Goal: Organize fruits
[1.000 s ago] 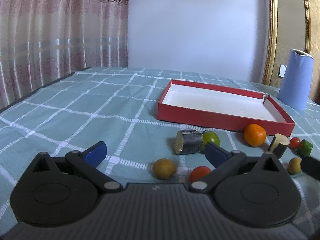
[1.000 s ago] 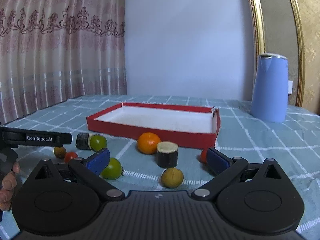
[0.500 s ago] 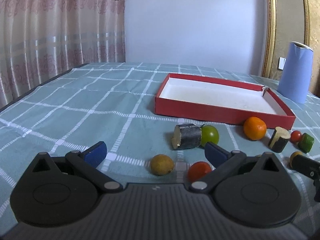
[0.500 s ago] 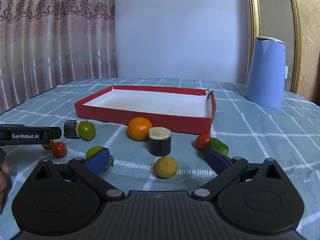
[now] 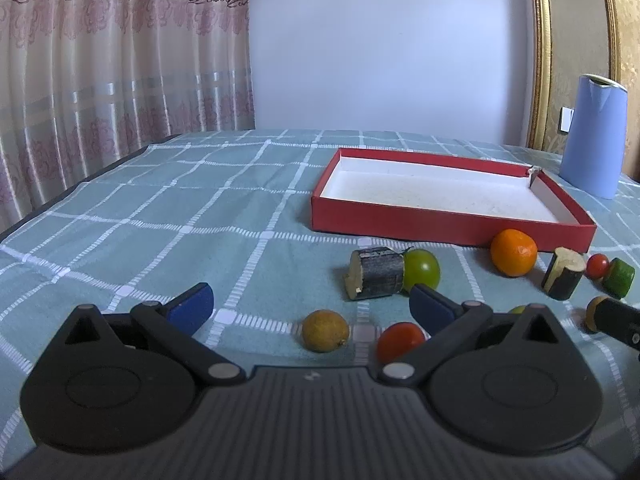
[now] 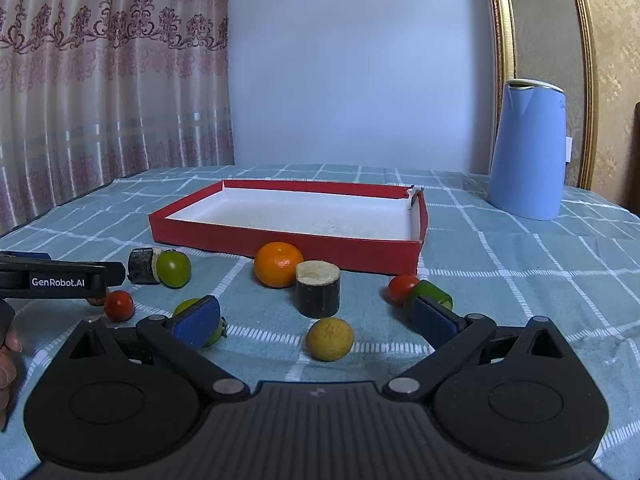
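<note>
A red tray (image 5: pixel 440 227) (image 6: pixel 280 245) with a white, empty floor lies on the checked cloth. Fruits lie loose in front of it. My left gripper (image 5: pixel 310 305) is open and empty, low over the cloth; a yellow-brown fruit (image 5: pixel 325 330) and a red tomato (image 5: pixel 400 341) lie between its fingers. A dark cane piece (image 5: pixel 376 273) touches a green fruit (image 5: pixel 422 269) beyond. My right gripper (image 6: pixel 316 318) is open and empty, with a yellow-brown fruit (image 6: pixel 329 338) between its fingers. An orange (image 6: pixel 279 264) (image 5: pixel 513 252) and an upright cane piece (image 6: pixel 318 289) stand just beyond.
A blue jug (image 6: pixel 528 154) (image 5: pixel 596 136) stands at the back right. A red tomato (image 6: pixel 402 288) and a green piece (image 6: pixel 434 293) lie near my right finger. The left gripper's body (image 6: pixel 60 280) shows at the left of the right wrist view. Curtains hang on the left.
Both grippers have dropped lower and moved forward toward the fruits. The fruits and the tray have not moved. Both jaws stay open.
</note>
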A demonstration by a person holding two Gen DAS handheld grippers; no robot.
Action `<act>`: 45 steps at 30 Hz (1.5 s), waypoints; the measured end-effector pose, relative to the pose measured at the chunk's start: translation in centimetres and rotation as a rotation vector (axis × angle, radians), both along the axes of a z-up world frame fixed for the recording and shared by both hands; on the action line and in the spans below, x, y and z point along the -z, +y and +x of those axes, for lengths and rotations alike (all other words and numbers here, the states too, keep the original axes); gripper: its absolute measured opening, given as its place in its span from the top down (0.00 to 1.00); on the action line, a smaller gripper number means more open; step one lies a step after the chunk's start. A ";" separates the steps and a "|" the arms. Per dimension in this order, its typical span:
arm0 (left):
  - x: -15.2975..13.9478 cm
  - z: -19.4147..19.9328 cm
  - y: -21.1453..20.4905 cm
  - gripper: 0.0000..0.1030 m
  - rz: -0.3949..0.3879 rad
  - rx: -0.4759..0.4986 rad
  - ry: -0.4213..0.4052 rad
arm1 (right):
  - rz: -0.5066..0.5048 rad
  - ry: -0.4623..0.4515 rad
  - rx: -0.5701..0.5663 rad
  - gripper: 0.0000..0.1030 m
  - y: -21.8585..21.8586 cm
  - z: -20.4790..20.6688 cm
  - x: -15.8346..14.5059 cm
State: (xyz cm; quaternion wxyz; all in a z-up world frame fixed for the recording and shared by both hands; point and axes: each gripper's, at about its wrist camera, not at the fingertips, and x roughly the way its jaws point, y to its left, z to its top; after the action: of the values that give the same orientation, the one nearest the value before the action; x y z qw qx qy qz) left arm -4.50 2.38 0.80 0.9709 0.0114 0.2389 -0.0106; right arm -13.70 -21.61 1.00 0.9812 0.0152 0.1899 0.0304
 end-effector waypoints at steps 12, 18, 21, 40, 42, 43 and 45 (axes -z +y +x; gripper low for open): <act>0.1 0.0 0.1 0.00 0.004 -0.007 0.007 | 0.004 -0.009 -0.007 0.00 0.1 -0.4 0.1; 0.1 0.0 0.2 0.00 0.001 -0.007 0.009 | 0.004 -0.010 -0.021 0.01 0.1 -0.3 0.0; 0.2 0.0 0.2 0.00 0.001 -0.006 0.010 | 0.000 -0.006 -0.027 0.02 0.2 -0.3 0.0; 0.2 0.2 0.4 0.00 -0.014 -0.007 0.018 | -0.013 0.031 -0.056 0.12 0.5 0.2 0.3; 0.2 0.2 0.4 0.00 -0.015 -0.007 0.018 | -0.020 0.033 -0.060 0.12 0.6 0.2 0.3; 0.1 0.2 0.4 0.00 -0.017 -0.006 0.017 | -0.022 0.035 -0.061 0.12 0.7 0.2 0.3; 0.1 0.2 0.5 0.00 -0.021 -0.005 0.017 | -0.028 0.038 -0.068 0.12 0.7 0.2 0.3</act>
State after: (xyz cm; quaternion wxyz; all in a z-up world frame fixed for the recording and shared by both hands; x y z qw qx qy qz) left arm -4.32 2.89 0.66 0.9690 0.0004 0.2469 -0.0108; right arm -13.47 -20.91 0.69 0.9760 -0.0044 0.2092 0.0605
